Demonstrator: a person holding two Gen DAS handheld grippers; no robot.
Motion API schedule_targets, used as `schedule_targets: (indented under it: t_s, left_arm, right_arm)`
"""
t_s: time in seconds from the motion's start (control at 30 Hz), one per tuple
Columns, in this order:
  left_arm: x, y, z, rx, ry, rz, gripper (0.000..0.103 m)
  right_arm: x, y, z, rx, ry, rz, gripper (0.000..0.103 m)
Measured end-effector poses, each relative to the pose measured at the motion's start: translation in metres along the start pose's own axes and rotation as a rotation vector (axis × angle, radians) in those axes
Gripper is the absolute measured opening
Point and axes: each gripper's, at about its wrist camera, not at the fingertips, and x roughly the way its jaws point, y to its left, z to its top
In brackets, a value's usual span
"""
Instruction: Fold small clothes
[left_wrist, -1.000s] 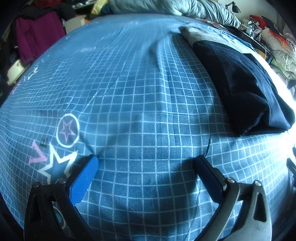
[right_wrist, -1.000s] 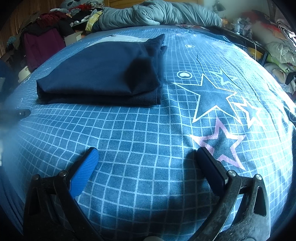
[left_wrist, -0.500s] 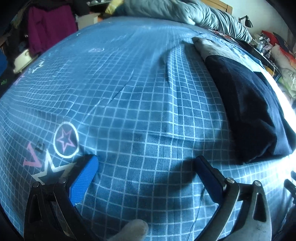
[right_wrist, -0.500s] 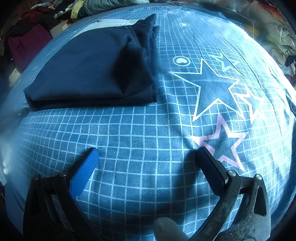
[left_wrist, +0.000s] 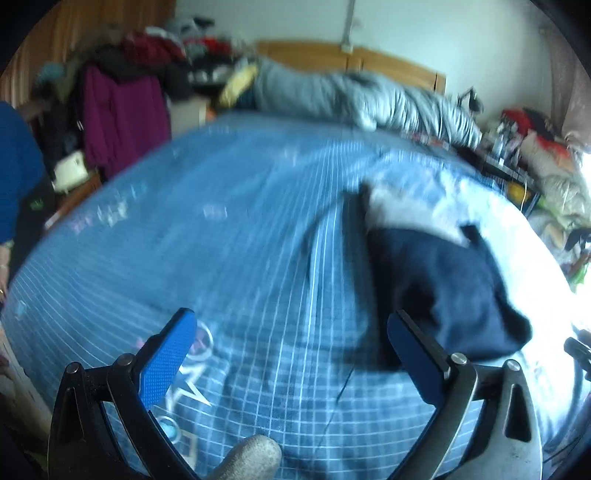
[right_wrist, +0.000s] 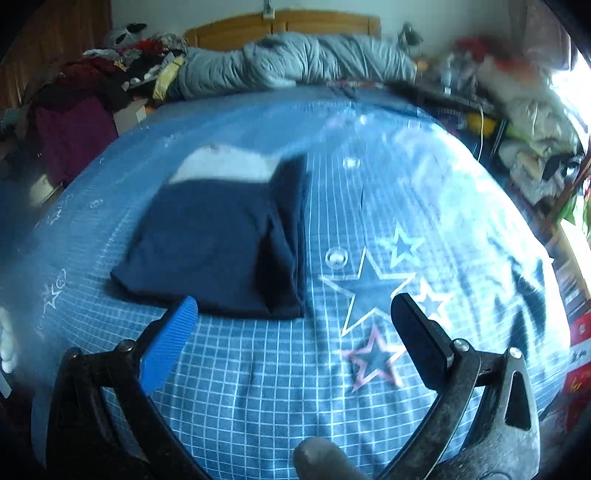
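Right wrist: folded navy garment (right_wrist: 218, 247) on bed (right_wrist: 280, 384)

Both wrist cameras are looking forward from above the near edge of the blue grid-patterned bed cover (right_wrist: 258, 387), facing the wooden headboard (right_wrist: 280, 22). Both views are sharing the folded navy cloth garment (right_wrist: 218, 251) and grey quilted duvet (left_wrist: 369, 99); the left view, probably blurred by motion, is showing the garment on its right.
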Motion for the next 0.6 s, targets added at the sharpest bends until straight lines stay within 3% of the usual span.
schedule_targets:
  t_s: [0.13, 0.2, 0.33, 0.6]
  left_arm:
    - [-0.082, -0.017, 0.029, 0.035, -0.190, 0.000, 0.103]
    - [-0.110, -0.029, 0.037, 0.058, -0.260, 0.001, 0.103]
    - [-0.155, -0.043, 0.044, 0.073, -0.304, -0.075, 0.103]
    - [-0.188, -0.063, 0.041, 0.097, -0.302, -0.098, 0.103]
  right_arm:
    - [-0.080, 0.025, 0.028, -0.069, -0.212, -0.093, 0.103]
    - [-0.096, 0.032, 0.035, -0.064, -0.261, -0.074, 0.103]
    - [-0.092, 0.035, 0.039, -0.031, -0.208, -0.031, 0.103]
    - [-0.086, 0.026, 0.021, 0.026, -0.155, -0.024, 0.103]
